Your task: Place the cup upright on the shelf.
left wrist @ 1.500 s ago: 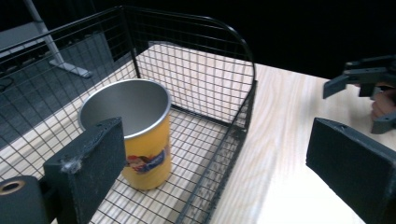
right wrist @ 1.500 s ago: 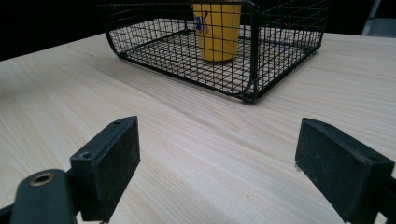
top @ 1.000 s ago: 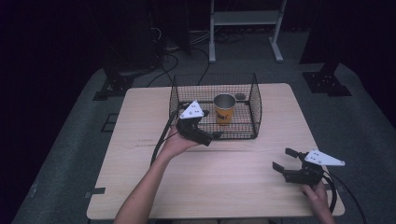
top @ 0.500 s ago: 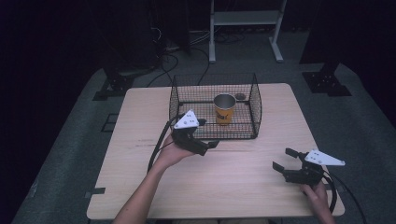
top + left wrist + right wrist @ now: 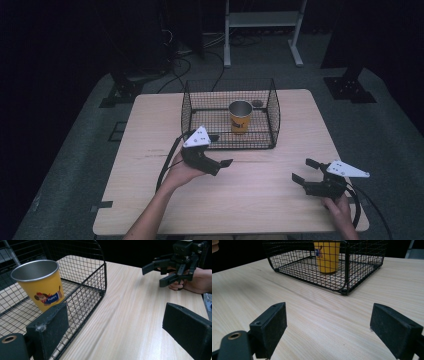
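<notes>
A yellow cup (image 5: 240, 116) with a steel rim and a puppy picture stands upright inside a black wire basket (image 5: 272, 107) at the table's far middle. My left gripper (image 5: 221, 150) hovers just in front of the basket's near left corner, open, with nothing between its pads. Its jaws have narrowed a little in the last second. In the left gripper view the cup (image 5: 40, 285) shows through the basket wall (image 5: 85, 290), beyond my own open jaws. My right gripper (image 5: 303, 170) rests open near the front right of the table, also empty, facing the cup (image 5: 327, 256).
The pale wooden table (image 5: 250, 200) has bare room between the two grippers. A small dark round thing (image 5: 257, 103) lies in the basket's far right corner. Cables trail from both grippers. Dark stands and a white frame stand on the floor beyond the table.
My left gripper has drawn back from the basket toward the near edge and sunk a little. The right gripper and the cup have stayed where they were.
</notes>
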### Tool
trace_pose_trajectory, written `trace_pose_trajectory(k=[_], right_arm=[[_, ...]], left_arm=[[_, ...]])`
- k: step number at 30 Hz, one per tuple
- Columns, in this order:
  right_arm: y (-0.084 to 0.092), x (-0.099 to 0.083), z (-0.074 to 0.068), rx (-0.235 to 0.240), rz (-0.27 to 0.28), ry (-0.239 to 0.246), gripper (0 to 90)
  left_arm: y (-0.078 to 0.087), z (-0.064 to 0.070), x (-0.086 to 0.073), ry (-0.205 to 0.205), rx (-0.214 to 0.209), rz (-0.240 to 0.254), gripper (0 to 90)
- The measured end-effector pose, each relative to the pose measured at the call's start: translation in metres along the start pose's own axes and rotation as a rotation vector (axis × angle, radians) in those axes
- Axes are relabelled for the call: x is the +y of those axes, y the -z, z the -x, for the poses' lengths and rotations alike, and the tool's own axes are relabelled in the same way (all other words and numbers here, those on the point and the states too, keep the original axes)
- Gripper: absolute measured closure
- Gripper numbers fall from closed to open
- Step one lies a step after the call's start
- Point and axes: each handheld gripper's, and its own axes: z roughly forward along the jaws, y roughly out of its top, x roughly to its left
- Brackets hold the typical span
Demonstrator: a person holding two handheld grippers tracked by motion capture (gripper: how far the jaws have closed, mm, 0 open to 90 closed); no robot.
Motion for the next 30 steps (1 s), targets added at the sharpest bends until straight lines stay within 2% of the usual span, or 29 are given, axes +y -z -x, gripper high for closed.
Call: trace_pose_trajectory(k=[20, 30], right_arm=[[0.0, 0.0, 0.0, -0.003, 0.0, 0.003, 12.9], [0.0, 0.0, -0.001, -0.004, -0.004, 0.005, 12.9]], left_arm=[[0.015, 0.019, -0.029, 0.001, 0.03, -0.004, 6.2], [0.023, 0.027, -0.035, -0.009, 0.047, 0.011, 6.3]])
